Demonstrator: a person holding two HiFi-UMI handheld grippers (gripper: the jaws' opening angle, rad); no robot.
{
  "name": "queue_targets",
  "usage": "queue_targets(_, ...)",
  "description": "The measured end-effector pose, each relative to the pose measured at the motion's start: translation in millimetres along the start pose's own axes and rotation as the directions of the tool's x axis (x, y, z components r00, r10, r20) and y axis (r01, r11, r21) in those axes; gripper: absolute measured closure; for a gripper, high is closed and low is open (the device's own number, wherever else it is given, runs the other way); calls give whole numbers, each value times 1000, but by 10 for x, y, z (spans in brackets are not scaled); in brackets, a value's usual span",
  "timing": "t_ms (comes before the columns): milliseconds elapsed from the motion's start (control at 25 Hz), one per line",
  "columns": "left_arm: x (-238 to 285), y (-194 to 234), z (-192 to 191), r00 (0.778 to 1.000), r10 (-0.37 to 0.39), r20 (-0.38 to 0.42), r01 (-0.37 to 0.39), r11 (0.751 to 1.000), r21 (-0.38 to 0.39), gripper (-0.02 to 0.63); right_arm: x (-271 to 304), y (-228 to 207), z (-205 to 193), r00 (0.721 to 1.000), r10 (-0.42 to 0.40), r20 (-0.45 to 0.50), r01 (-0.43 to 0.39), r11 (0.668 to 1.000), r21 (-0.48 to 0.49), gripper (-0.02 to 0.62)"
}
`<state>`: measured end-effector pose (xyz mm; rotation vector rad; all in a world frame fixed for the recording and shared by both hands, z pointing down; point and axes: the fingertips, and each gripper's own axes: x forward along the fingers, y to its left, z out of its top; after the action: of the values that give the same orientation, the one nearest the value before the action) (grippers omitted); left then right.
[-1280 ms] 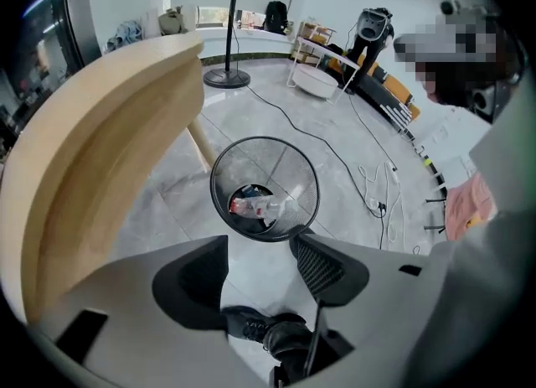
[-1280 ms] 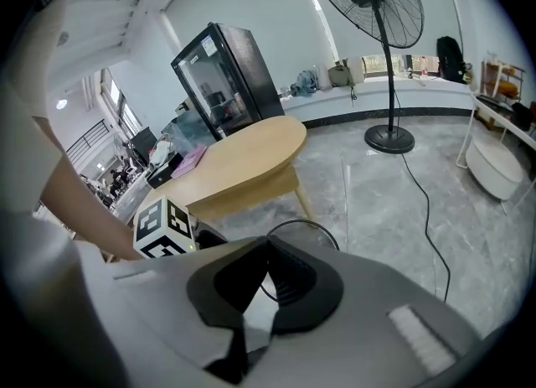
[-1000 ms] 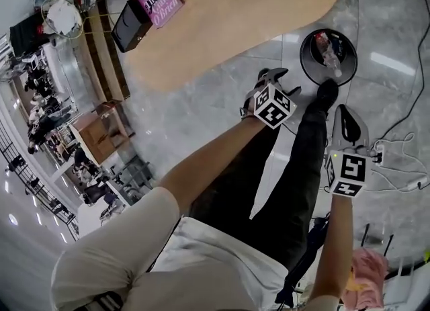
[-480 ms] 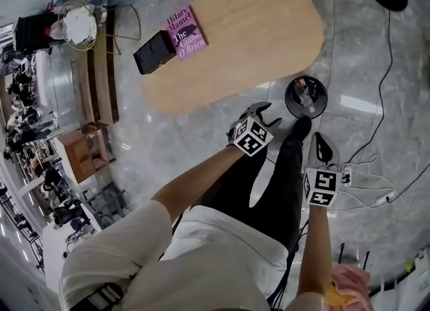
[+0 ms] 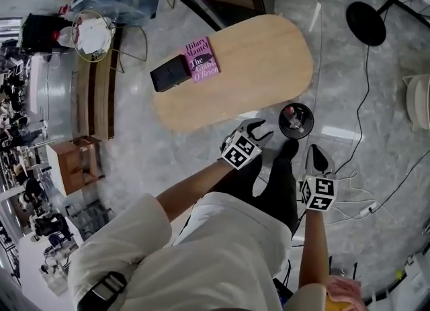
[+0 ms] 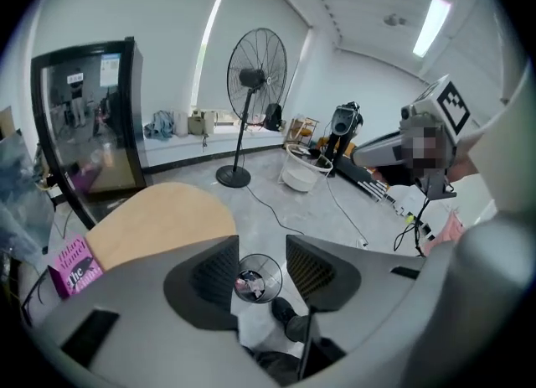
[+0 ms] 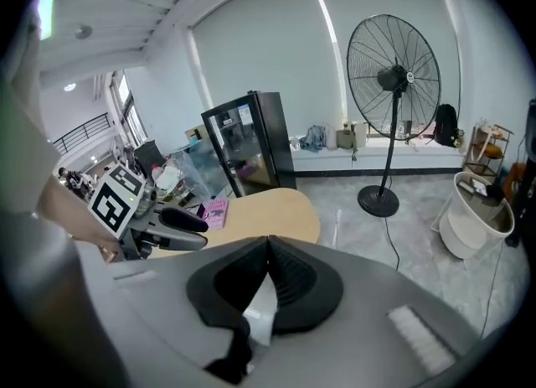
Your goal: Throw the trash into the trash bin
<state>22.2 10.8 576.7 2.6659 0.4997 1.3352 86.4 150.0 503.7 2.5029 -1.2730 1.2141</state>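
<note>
head view: high, looking steeply down | both gripper views: forward over jaws | shared: wooden table (image 5: 269,61)

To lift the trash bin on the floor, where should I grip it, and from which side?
Probably the top rim, from above: the trash bin stands upright and open-mouthed, so one jaw can go inside and one outside. Its round wall looks too wide to span.

**A:** Fig. 1: how are the 2 arms posed?

**B:** Both reach forward and down from the trunk. The left forearm (image 5: 191,189) carries the left gripper (image 5: 259,128), held further ahead. The right forearm (image 5: 312,249) carries the right gripper (image 5: 314,150).

**A:** And the jaws?

**B:** Left gripper (image 6: 262,252): its 2 jaws stand apart, have just been closing, and clasp nothing. Right gripper (image 7: 268,242): its 2 jaws meet at the tips.
</note>
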Motion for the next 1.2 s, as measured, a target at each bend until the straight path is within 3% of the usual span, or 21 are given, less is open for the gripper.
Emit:
queue_targets(360,-1212,81,432,995,-1,100,-1,1000,16,469,-598,596,666,997,-11,79,18,996,-86,584)
queue_targets(600,-1852,200,716,980,17,198,-22,1000,21,533,-1056,811,1025,984,-62,166,79,992,-101,584)
queue_targets(1040,-2420,-72,1193,957,-10,290,-14,996,83,592,-1837,961,1318,954,-118,276,157,980,-124,584)
queue_targets(1200,-2586,-310,1435,934,-26,358,-8,996,92,598,-2136,878,1399,939,-111,325,157,980,-120,584)
